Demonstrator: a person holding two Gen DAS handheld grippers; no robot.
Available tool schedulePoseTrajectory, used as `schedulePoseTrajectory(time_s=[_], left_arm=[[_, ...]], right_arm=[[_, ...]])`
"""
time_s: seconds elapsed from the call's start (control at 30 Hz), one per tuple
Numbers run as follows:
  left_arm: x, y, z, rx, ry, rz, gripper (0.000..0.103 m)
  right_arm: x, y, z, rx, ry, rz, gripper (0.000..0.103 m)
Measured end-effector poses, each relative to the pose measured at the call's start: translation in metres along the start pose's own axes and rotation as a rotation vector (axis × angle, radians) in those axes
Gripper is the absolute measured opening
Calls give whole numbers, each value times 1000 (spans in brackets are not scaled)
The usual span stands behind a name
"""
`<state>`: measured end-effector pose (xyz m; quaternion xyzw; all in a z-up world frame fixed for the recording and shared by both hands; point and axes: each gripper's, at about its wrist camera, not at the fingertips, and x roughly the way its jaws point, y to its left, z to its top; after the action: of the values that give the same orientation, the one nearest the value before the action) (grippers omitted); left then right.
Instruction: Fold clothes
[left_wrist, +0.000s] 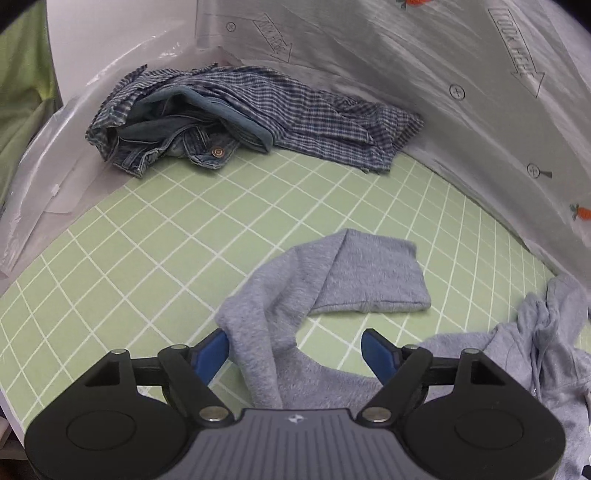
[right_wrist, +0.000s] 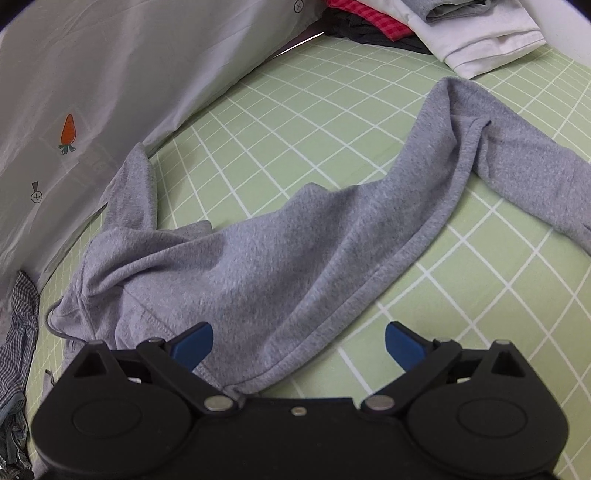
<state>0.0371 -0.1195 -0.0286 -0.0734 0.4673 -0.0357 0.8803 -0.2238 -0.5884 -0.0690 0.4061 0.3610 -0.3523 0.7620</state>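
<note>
A grey hoodie (right_wrist: 266, 251) lies rumpled on the green gridded tabletop (left_wrist: 155, 229), one sleeve (left_wrist: 369, 273) folded. Left tongs (left_wrist: 297, 350) and right tongs (right_wrist: 299, 343) gape wide over it, gripping nothing. Plaid shirt (left_wrist: 295, 110) and jeans (left_wrist: 177, 147) sit at the far edge.

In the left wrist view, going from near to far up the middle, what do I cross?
Left hand-held gripper, open → grey hoodie with its sleeve cuff → bare green grid mat → denim jeans under the blue checked shirt → white sheet.
</note>
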Motion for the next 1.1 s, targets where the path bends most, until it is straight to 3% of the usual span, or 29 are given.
schedulePoseTrajectory(time_s=[0.23,0.37,0.57,0.7,1.03,1.1], left_arm=[[-17,-13,7,-3,-132,-24,85],[-16,-29,12,93,-128,-54,91],[10,-63,-18,215,78,-168,93],[19,-84,-42,328,159,-224,93],[37,-107,-60,438,219,-232,91],[41,-108,-60,430,233,-254,70]], right_arm=[[-4,1,1,3,-3,18,100],[-7,-1,3,15,-8,24,100],[-3,-1,-1,37,28,39,97],[-5,-4,0,63,38,72,92],[6,-2,-3,97,81,188,79],[8,-2,-3,103,90,210,76]])
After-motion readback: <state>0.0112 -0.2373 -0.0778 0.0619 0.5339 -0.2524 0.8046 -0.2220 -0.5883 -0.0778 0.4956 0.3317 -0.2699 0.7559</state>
